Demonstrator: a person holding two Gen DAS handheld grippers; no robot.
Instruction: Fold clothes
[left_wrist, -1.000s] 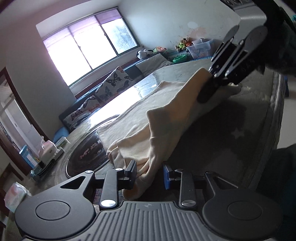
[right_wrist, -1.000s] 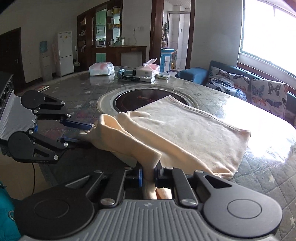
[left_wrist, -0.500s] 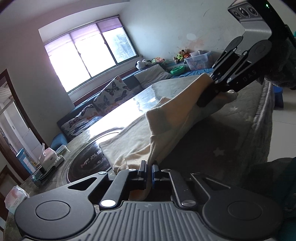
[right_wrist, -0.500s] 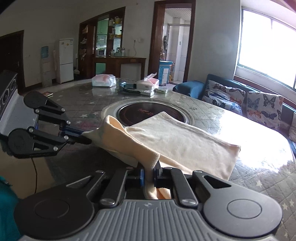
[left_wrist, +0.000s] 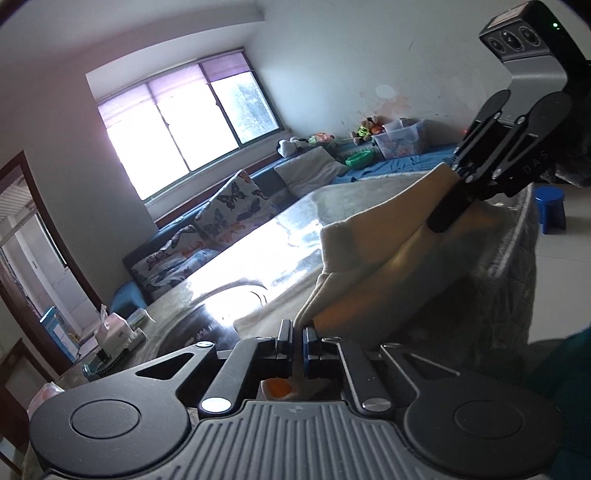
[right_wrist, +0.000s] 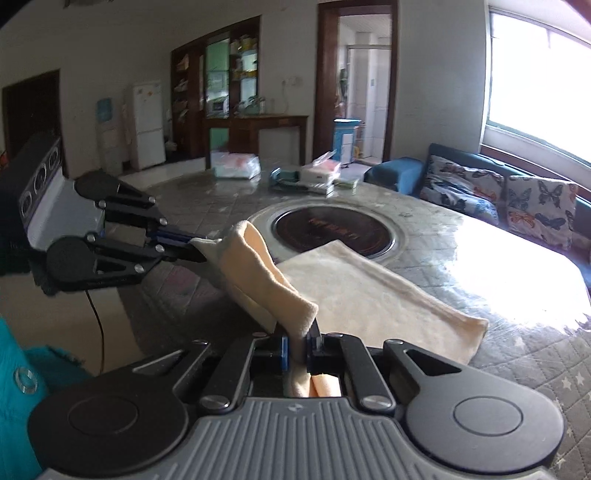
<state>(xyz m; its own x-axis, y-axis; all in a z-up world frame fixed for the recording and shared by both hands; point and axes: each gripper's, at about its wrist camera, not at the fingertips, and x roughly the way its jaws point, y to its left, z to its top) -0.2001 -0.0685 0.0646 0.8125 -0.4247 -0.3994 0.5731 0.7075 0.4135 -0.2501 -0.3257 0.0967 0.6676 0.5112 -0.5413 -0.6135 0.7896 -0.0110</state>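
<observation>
- Cream cloth (right_wrist: 369, 295): near edge lifted off table (right_wrist: 517, 354), ready to fold over.
- L gripper (left_wrist: 297, 338), R gripper (right_wrist: 297, 345): both clamped on cloth corners.

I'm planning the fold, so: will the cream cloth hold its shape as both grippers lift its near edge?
Probably not. The cream cloth sags between the left gripper and right gripper, so it looks floppy. Its fuzzy, thick-looking surface should grip rather than slip. It seems light: the rest lies flat on the table.
</observation>
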